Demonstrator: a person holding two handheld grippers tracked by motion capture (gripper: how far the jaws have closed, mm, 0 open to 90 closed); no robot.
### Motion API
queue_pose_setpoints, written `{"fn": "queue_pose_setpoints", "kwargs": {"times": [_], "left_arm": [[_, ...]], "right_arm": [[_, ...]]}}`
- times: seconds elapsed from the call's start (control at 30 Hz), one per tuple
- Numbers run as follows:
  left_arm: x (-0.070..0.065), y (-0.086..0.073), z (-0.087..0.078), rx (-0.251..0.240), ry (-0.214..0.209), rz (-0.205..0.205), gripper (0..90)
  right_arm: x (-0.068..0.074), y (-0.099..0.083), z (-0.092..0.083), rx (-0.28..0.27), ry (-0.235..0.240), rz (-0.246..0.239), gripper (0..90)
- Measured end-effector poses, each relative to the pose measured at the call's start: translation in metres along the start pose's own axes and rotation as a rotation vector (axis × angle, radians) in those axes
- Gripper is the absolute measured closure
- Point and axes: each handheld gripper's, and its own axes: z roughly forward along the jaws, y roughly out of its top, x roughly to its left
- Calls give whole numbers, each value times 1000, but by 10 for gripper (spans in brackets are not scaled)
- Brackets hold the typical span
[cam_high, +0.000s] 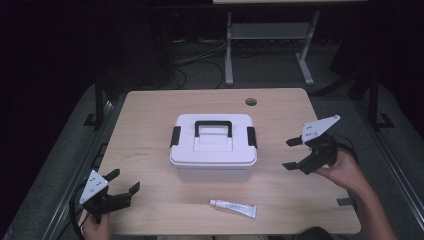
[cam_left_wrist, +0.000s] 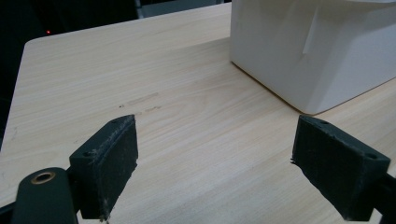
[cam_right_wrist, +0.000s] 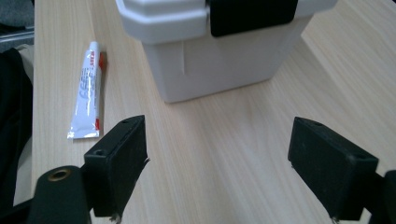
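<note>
White tube (cam_high: 233, 208) lies flat nr table (cam_high: 150, 115) front edge, w/ white box (cam_high: 213, 145) behind it at centre, lid shut. Left gripper (cam_high: 123, 183) front-left, right gripper (cam_high: 294, 154) beside box; both jaws spread, empty.

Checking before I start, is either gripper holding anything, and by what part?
Nothing is held. The left gripper and right gripper are open, apart from the white box.
</note>
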Motion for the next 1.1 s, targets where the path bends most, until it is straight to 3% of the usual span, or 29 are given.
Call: {"fn": "queue_pose_setpoints", "kwargs": {"times": [0.4, 1.1], "left_arm": [[-1, 0, 0, 0, -4, -4, 134], [1, -1, -2, -6, 2, -7, 134]], "right_arm": [[-5, 49, 2, 20, 52, -87, 189], [-16, 128, 24, 66, 115, -173, 196]]}}
